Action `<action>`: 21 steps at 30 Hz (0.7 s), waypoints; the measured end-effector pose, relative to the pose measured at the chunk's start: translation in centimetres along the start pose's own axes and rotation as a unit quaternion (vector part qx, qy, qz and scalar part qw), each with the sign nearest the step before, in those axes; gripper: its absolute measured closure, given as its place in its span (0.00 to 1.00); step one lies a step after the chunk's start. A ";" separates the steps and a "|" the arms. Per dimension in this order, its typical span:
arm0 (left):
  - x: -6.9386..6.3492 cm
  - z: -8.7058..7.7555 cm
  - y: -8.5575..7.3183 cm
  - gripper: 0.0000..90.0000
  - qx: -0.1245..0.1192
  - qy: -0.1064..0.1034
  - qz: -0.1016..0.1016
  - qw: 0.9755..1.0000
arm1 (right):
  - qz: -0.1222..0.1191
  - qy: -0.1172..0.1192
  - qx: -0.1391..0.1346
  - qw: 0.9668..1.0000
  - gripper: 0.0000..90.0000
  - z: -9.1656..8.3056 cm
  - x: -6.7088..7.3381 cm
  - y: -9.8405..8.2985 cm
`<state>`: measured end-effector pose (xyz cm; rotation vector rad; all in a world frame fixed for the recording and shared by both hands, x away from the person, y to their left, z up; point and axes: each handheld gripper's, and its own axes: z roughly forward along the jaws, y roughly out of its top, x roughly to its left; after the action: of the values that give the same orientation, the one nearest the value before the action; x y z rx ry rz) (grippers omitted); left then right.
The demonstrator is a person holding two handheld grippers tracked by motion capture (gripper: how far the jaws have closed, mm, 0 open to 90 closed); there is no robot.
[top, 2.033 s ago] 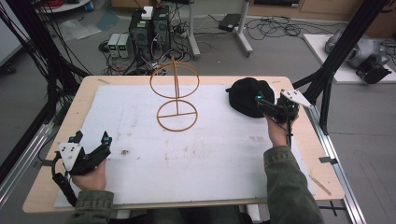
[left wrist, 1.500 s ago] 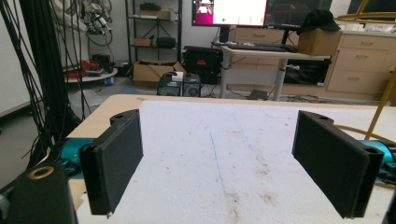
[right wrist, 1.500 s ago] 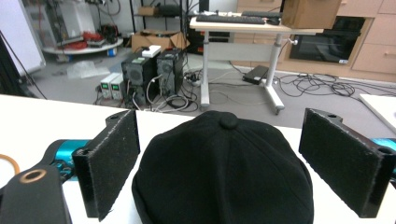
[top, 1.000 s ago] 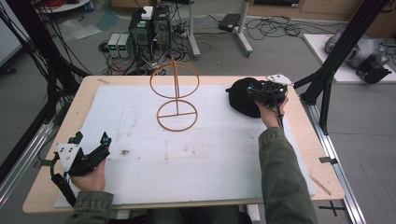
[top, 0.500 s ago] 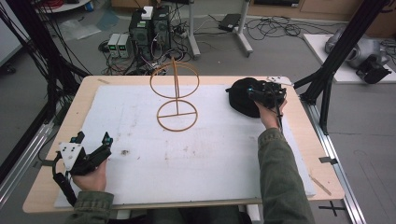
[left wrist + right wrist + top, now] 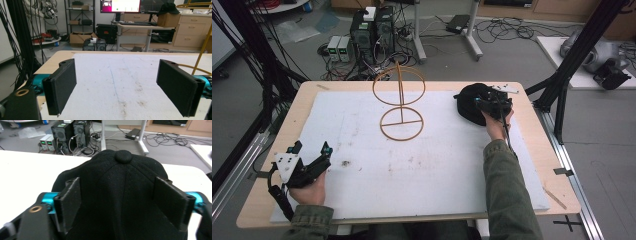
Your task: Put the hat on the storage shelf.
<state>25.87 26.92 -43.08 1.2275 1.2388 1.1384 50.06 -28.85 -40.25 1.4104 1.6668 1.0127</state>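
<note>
A black cap (image 6: 468, 104) lies at the back right of the white sheet (image 6: 412, 170). My right gripper (image 6: 488, 103) is lowered over it from the near side. In the right gripper view the cap (image 6: 122, 170) with its top button lies between the jaws, which stand wide apart on either side of the crown without closing on it; my right gripper (image 6: 117, 184) is open. My left gripper (image 6: 312, 148) rests at the front left of the sheet, open with nothing between its jaws; in its own view my left gripper (image 6: 117, 63) looks across bare sheet.
A gold wire stand (image 6: 401, 107) of two rings on a post rises at the middle back of the sheet, left of the cap. The wooden table (image 6: 557, 175) ends close to the right of the cap. Computers and cables lie on the floor beyond.
My right gripper has moved from the table's right edge leftward and away from me onto the cap. The left gripper has stayed put.
</note>
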 end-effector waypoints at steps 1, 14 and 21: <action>0.0 0.0 0.0 0.19 -0.001 0.000 0.001 1.000 | -0.005 0.000 0.005 1.000 0.35 0.0 0.0 0.0; 0.0 0.0 0.0 0.19 -0.002 0.001 0.002 1.000 | 0.023 0.009 0.058 0.998 0.96 -0.3 -0.8 -0.2; 0.1 -0.1 0.0 0.19 -0.003 0.002 0.000 1.000 | 0.025 -0.008 0.047 0.999 0.97 -0.7 -0.7 -0.3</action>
<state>25.82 27.01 -43.10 1.2222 1.2380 1.1443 49.45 -29.68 -40.19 1.5235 1.6936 0.9590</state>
